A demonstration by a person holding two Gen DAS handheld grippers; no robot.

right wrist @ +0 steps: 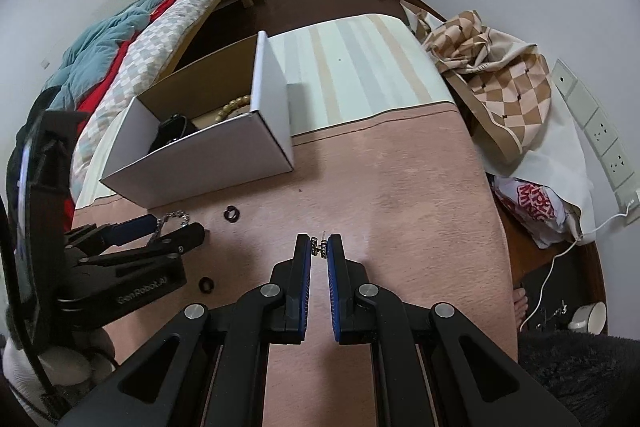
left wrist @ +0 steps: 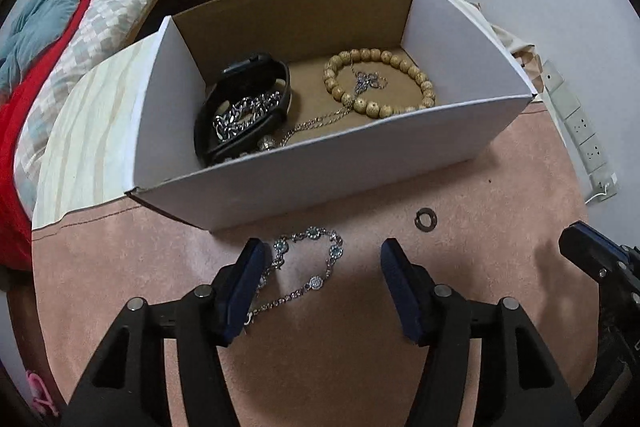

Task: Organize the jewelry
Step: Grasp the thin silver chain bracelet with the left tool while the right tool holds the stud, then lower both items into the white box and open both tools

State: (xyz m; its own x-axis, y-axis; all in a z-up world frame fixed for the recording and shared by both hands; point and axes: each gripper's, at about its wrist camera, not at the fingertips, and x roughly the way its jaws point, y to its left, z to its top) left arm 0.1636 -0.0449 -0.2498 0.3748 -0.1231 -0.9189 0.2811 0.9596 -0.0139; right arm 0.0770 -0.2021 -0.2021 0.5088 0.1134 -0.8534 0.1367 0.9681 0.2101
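A white cardboard box stands on the pink cloth and holds a black watch, a silver chain, a wooden bead bracelet and a thin necklace. A silver gem bracelet lies in front of the box, between the fingers of my open left gripper, close to the left finger. A dark ring lies to the right. My right gripper is shut on a small silver earring above the cloth. The box and two dark rings show in the right wrist view.
A bed with red, teal and checked bedding lies to the left. A striped cushion sits behind the box. A checked cloth, a printed bag and wall sockets are at the right, past the table edge.
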